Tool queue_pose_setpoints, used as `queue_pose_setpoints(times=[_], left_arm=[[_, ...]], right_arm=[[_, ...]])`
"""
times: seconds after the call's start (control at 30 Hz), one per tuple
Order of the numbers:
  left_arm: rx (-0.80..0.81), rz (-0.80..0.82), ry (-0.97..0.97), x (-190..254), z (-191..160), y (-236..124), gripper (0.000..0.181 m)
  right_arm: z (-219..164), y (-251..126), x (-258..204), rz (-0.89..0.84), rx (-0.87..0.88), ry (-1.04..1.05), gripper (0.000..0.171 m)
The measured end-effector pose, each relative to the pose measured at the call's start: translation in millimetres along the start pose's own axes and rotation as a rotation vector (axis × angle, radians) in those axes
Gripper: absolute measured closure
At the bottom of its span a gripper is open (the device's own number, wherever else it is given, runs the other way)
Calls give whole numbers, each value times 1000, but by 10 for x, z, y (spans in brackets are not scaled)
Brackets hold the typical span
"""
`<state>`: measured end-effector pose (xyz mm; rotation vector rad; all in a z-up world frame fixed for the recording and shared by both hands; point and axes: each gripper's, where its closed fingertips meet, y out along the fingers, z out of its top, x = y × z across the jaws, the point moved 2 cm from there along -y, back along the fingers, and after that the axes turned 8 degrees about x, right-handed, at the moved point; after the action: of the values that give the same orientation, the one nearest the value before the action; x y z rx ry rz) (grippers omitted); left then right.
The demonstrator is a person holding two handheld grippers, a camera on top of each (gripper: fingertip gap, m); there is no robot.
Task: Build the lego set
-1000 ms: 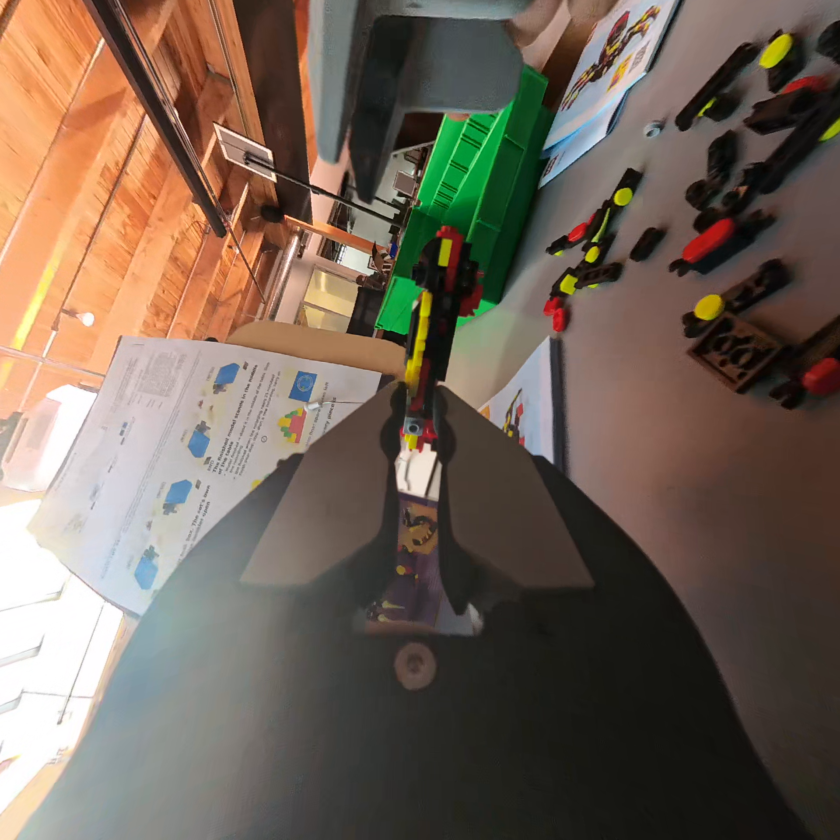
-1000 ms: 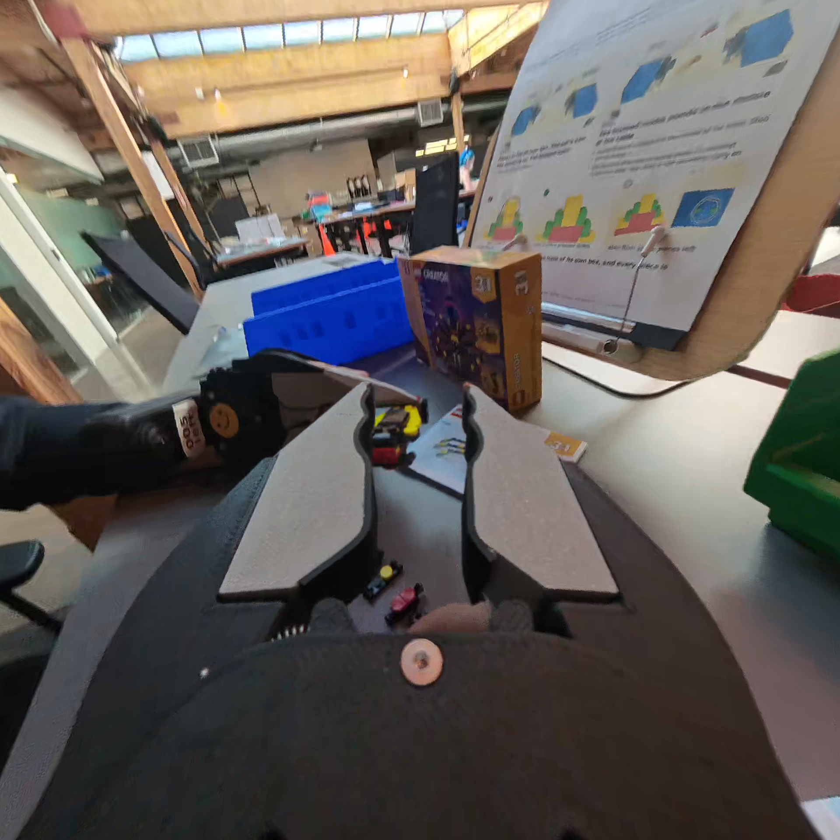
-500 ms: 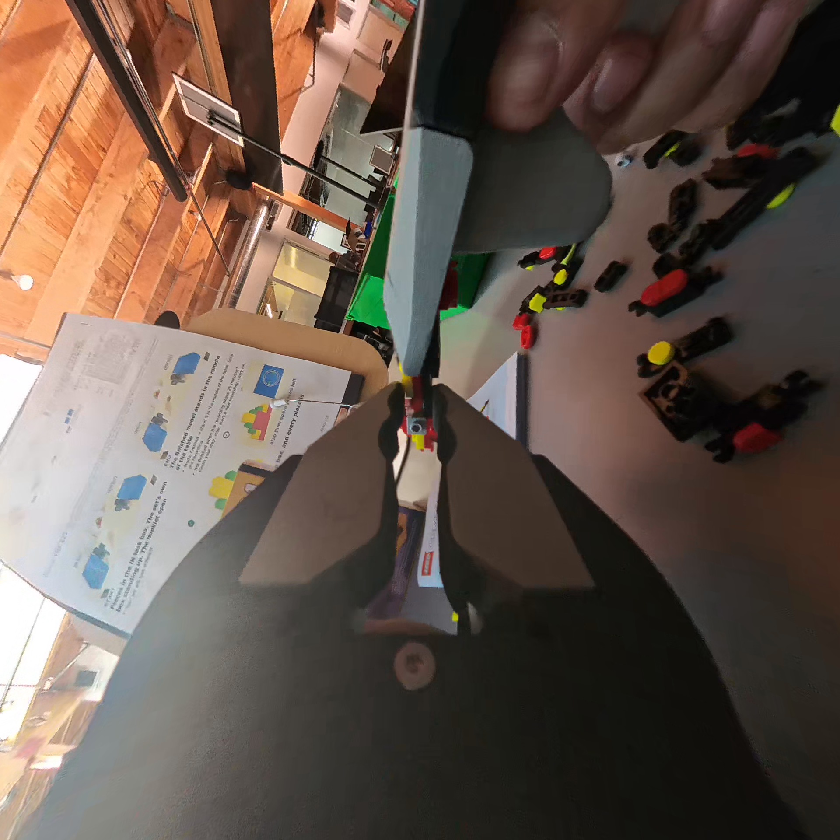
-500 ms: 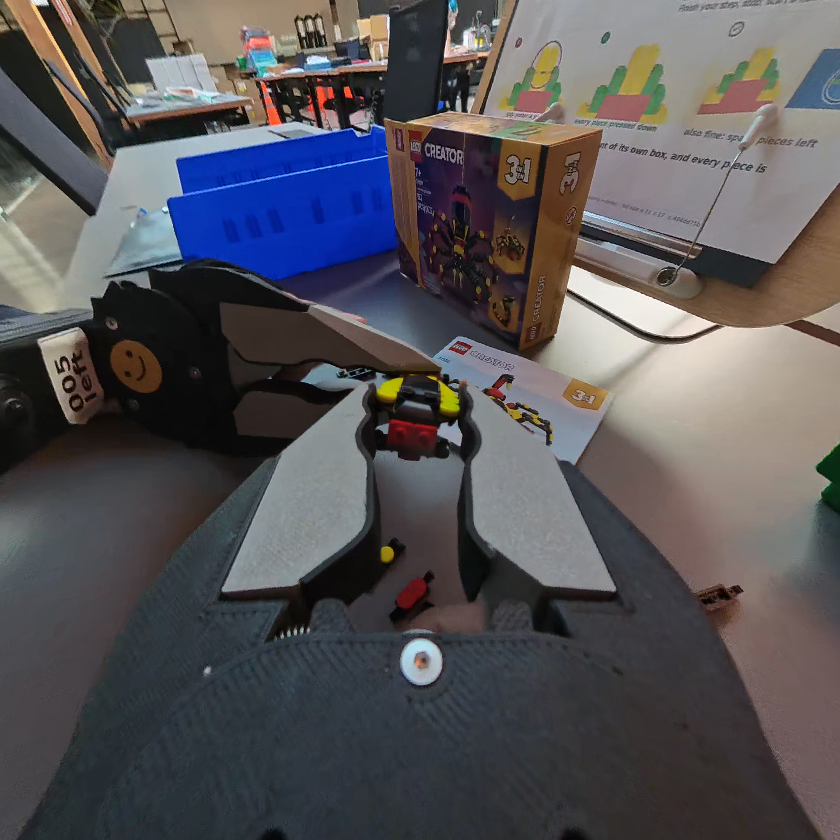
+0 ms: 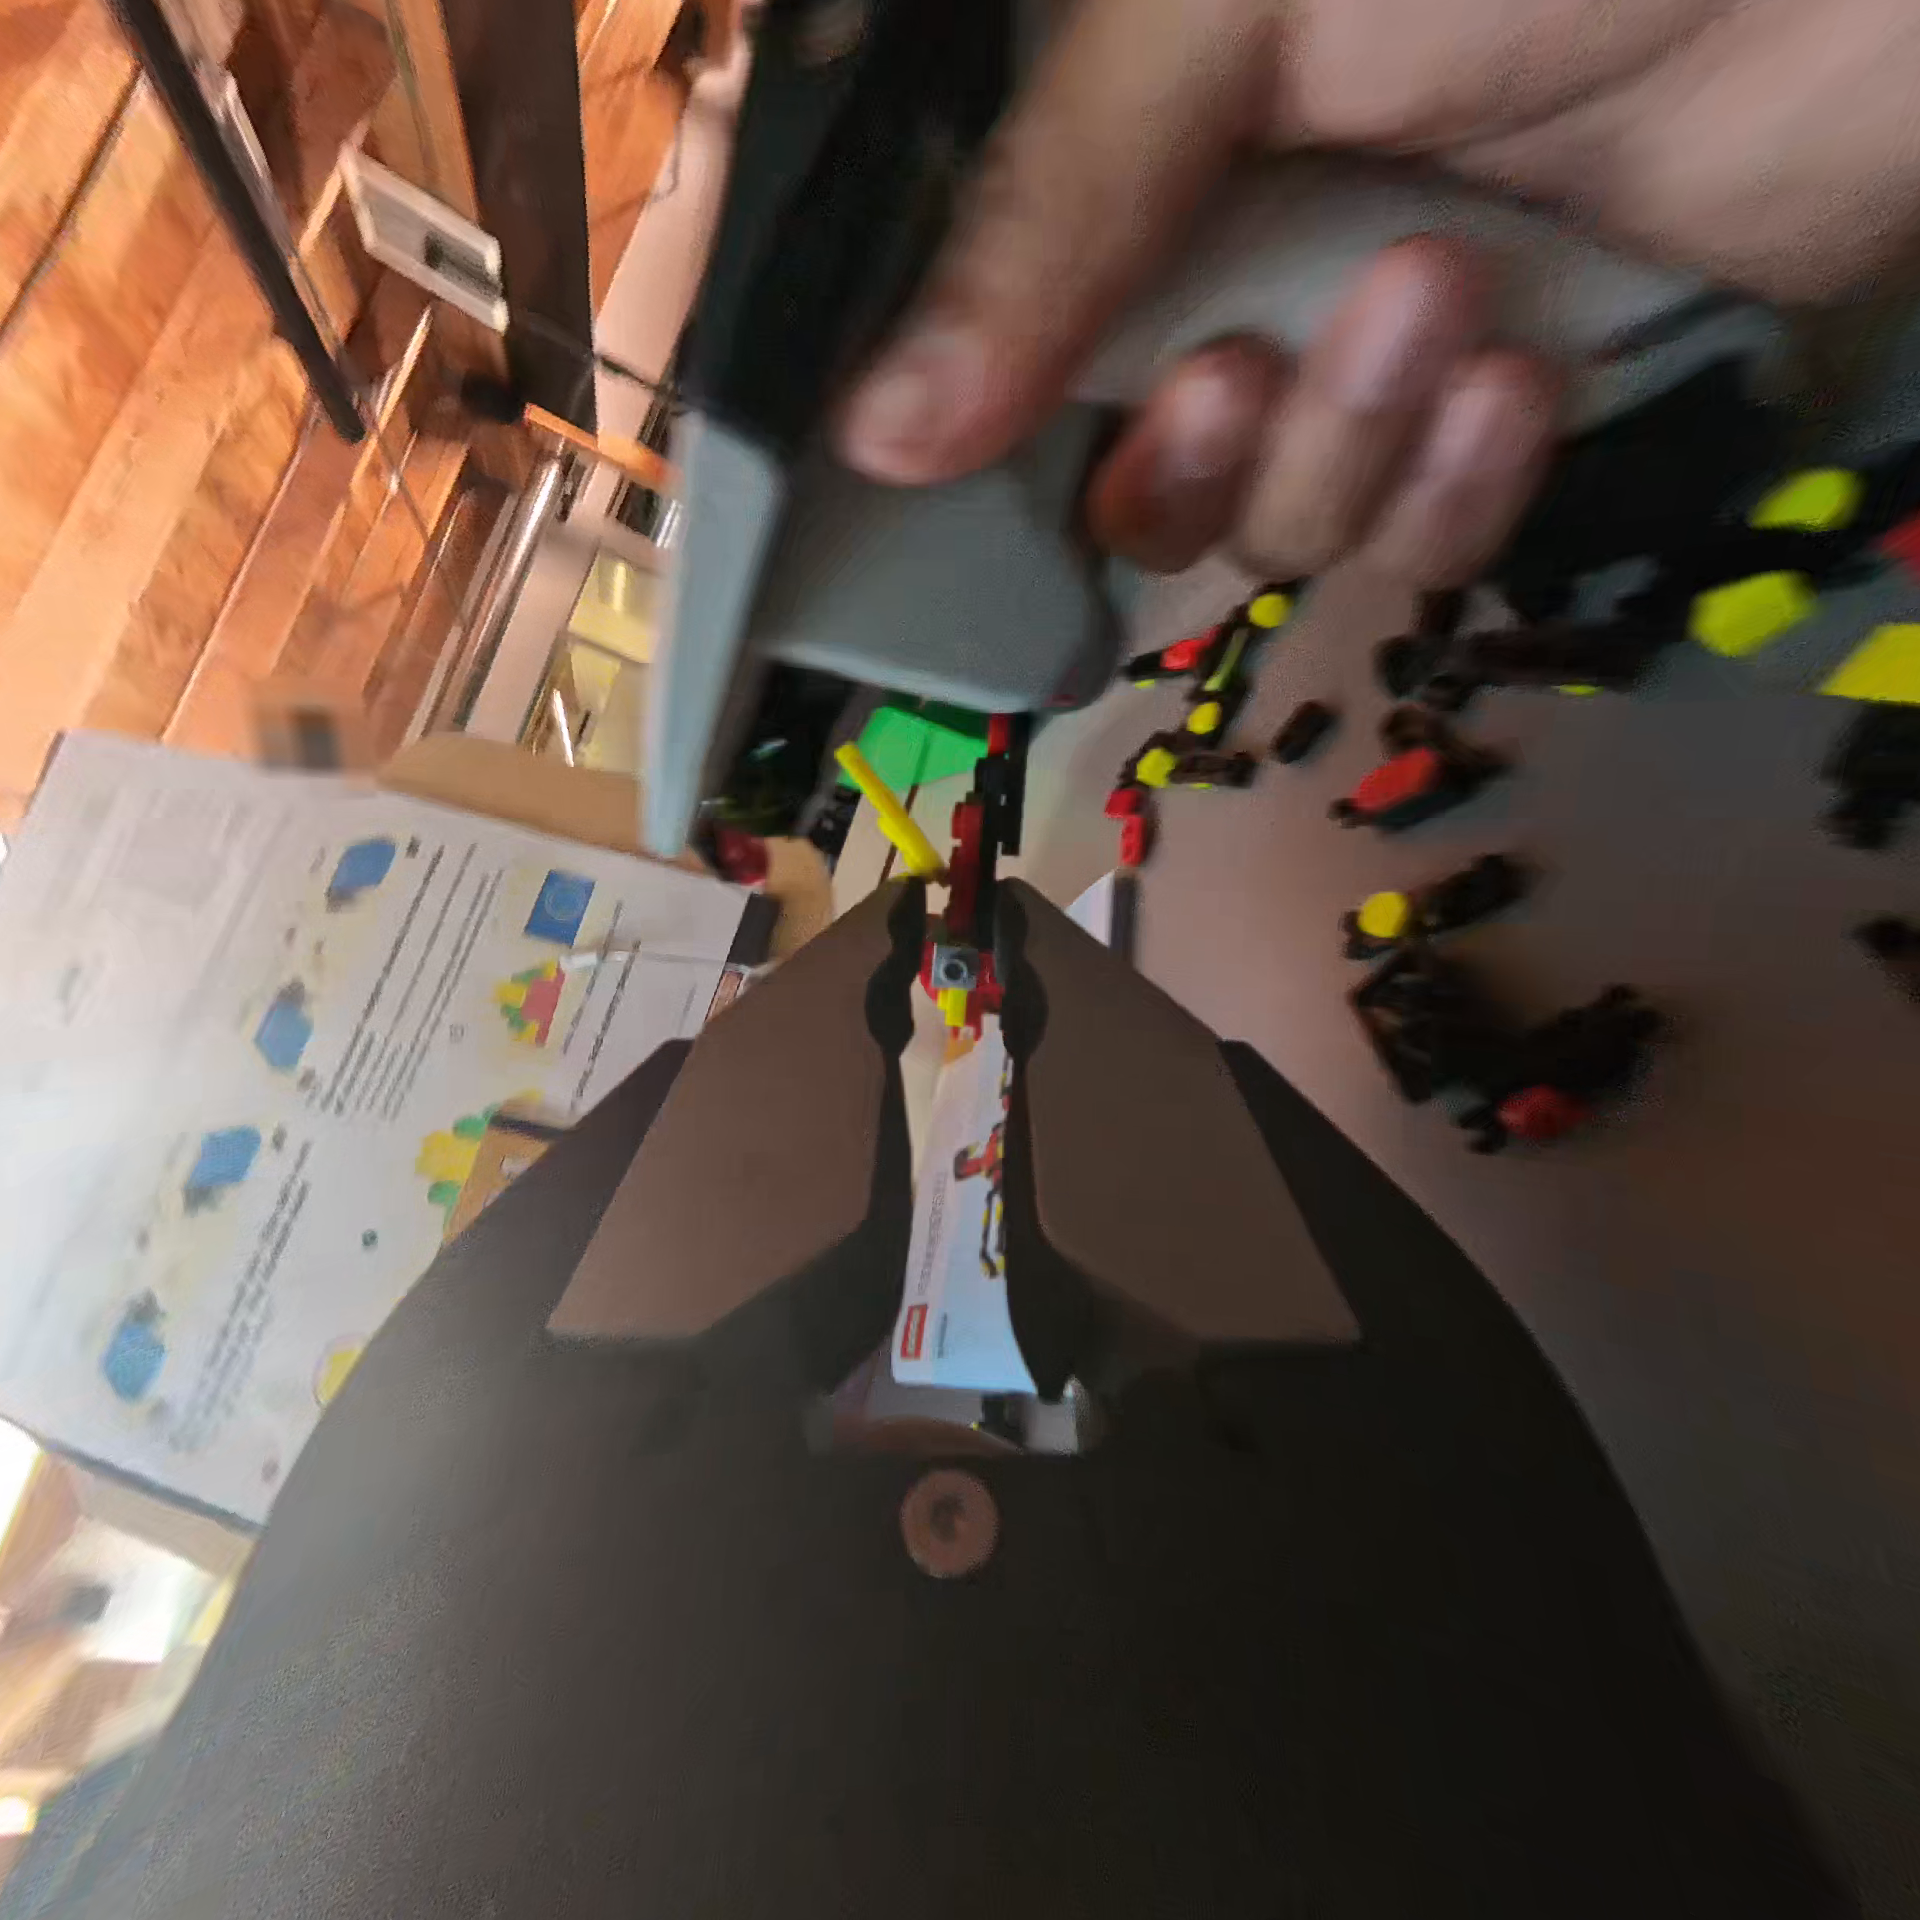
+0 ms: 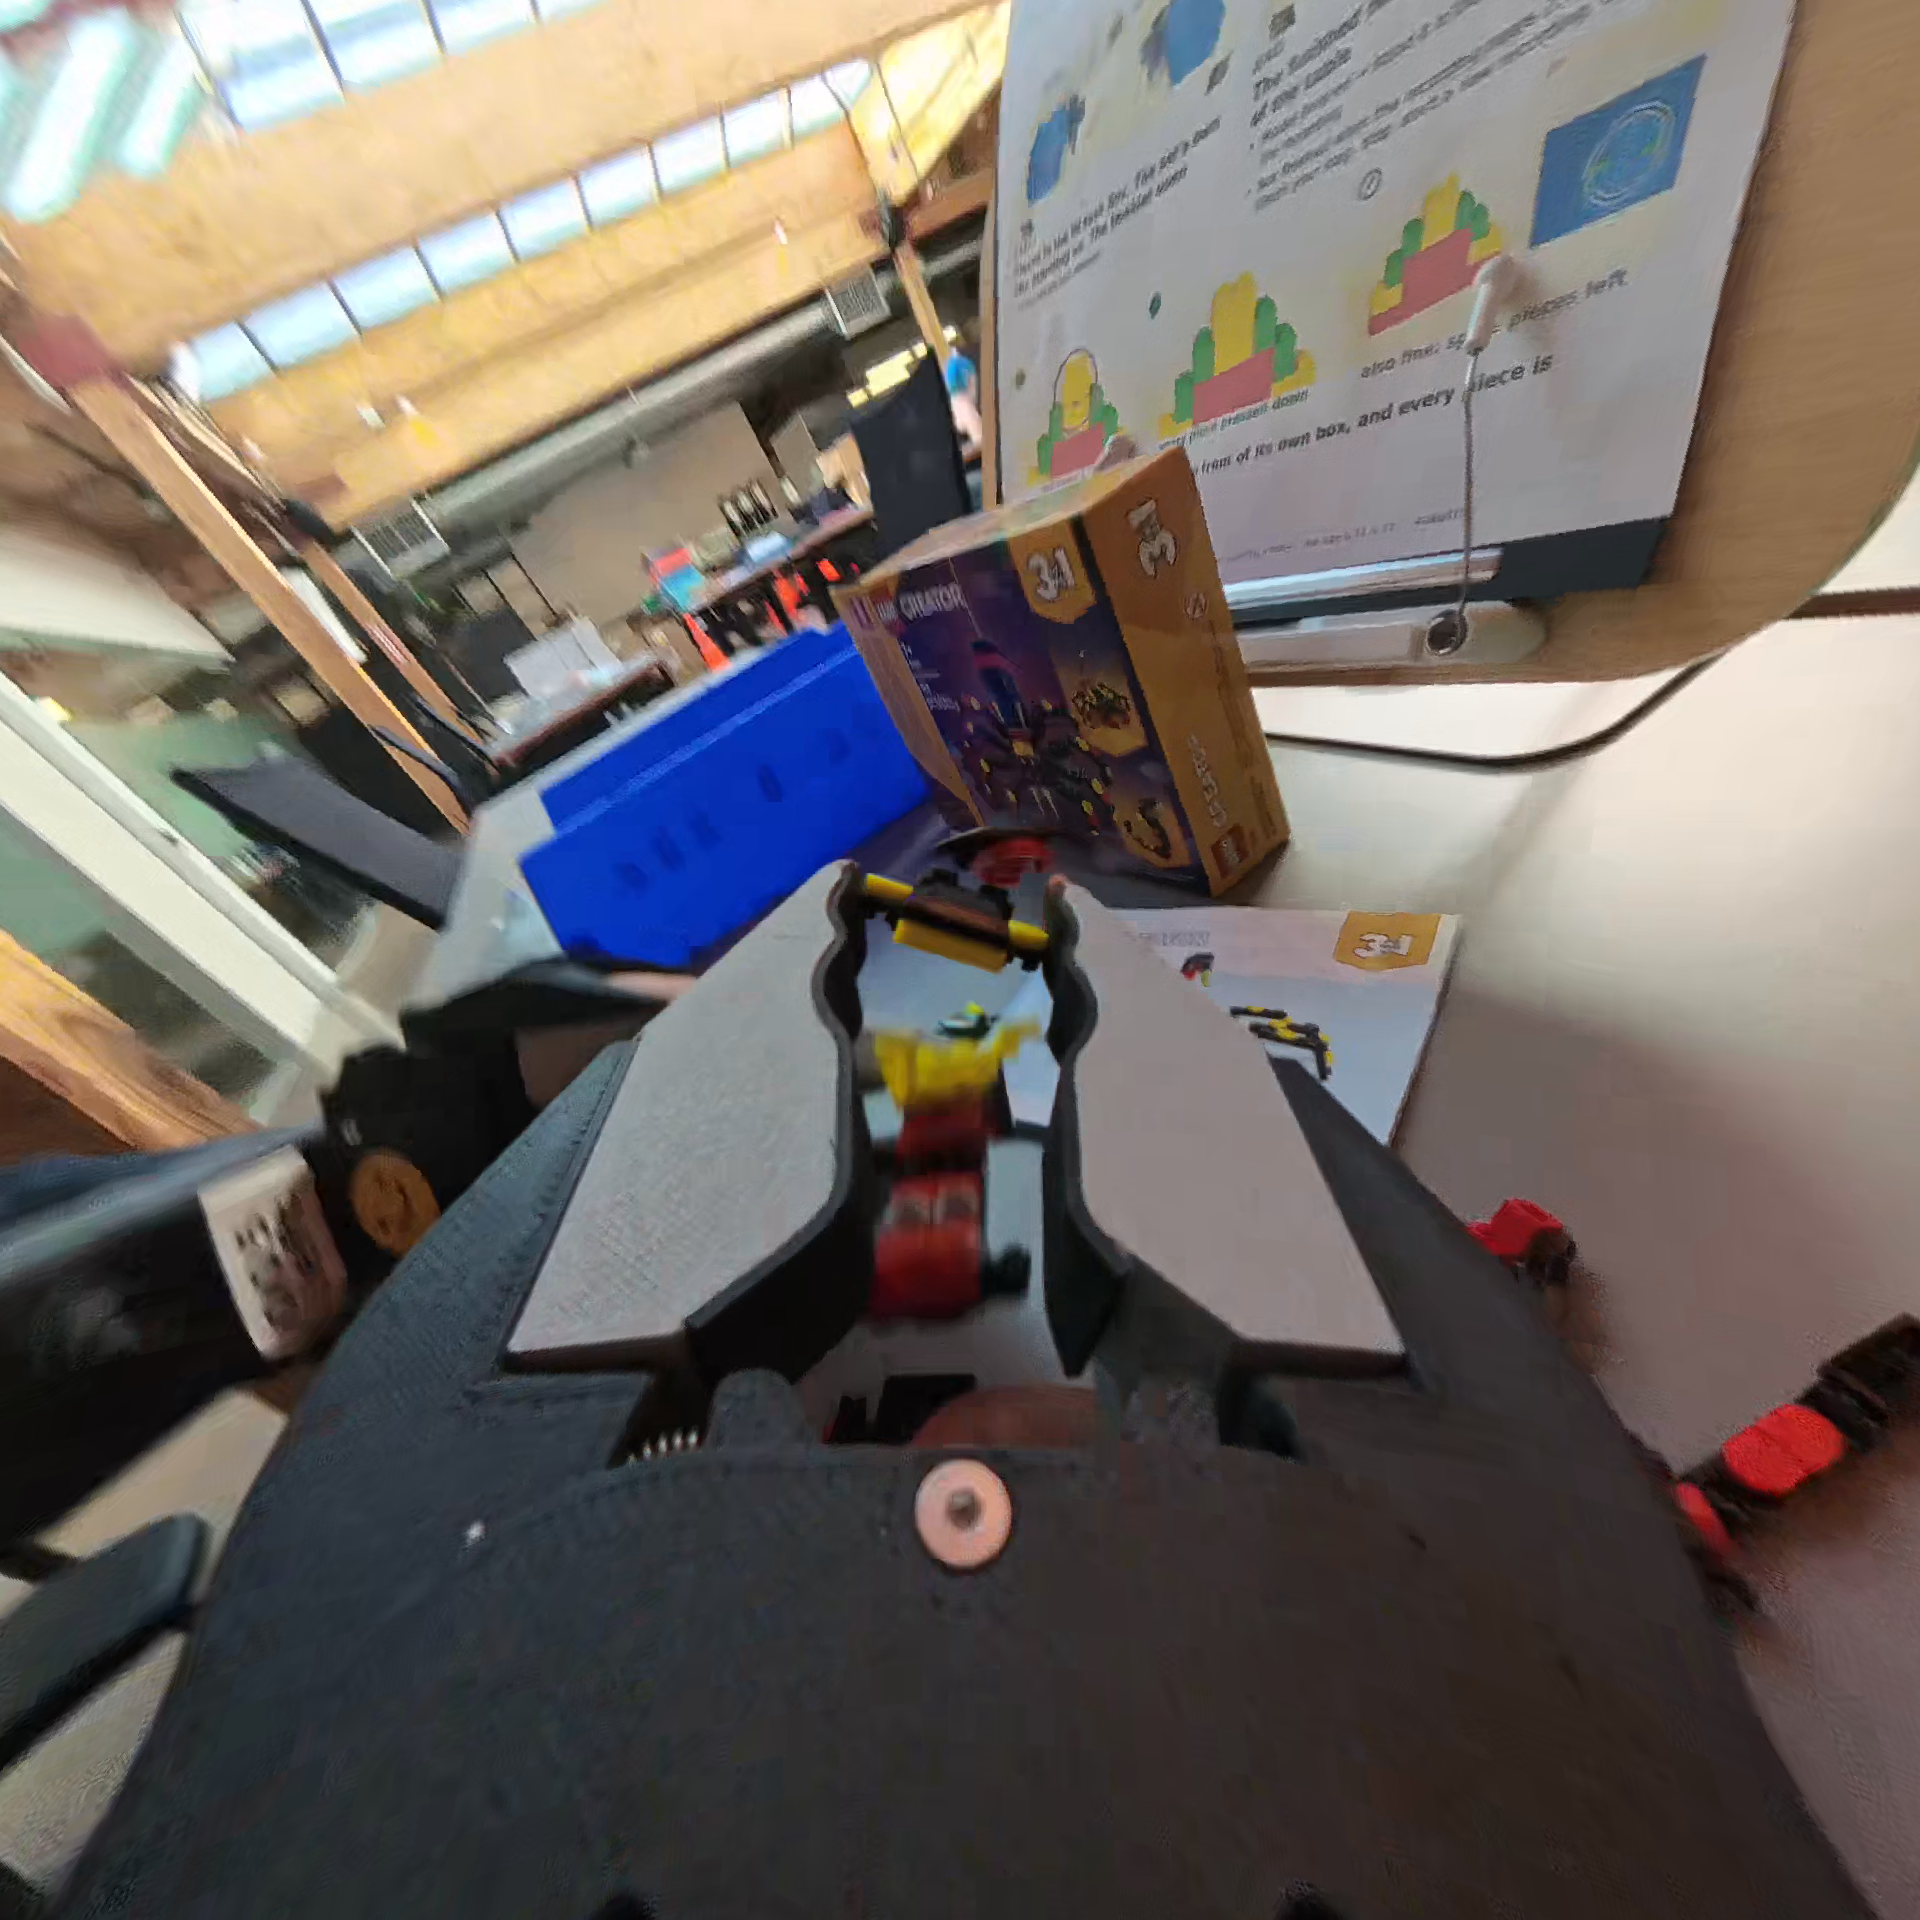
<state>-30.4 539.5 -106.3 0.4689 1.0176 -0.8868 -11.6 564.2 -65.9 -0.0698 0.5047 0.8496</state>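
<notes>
— In front of the purple-and-orange cardboard set box (image 6: 1070, 707), what do my tongs hold?

— Your left gripper (image 5: 951, 961) is pinched nearly closed on the red, black and yellow brick model (image 5: 971, 883). Your right gripper (image 6: 951, 914) is clamped on that model's yellow-and-black end (image 6: 956, 920), jaws only that far apart.

— And the rest?

— Loose black, red and yellow pieces (image 5: 1455, 997) lie on the grey table (image 5: 1299, 1195), right of the model; a paper instruction booklet (image 6: 1320, 997) lies just before the box.
</notes>
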Motion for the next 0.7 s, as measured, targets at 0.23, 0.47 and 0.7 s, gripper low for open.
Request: queue_pose_setpoints(times=[0.23, 0.47, 0.7], left_arm=[[-47, -17, 33, 39, -118, 54, 171], [-80, 13, 64, -54, -239, 35, 171], [-162, -83, 27, 83, -439, 37, 171]], right_arm=[[-35, -79, 129, 30, -67, 35, 138], [26, -105, 115, 73, -80, 21, 138], [45, -162, 45, 208, -117, 245, 123]])
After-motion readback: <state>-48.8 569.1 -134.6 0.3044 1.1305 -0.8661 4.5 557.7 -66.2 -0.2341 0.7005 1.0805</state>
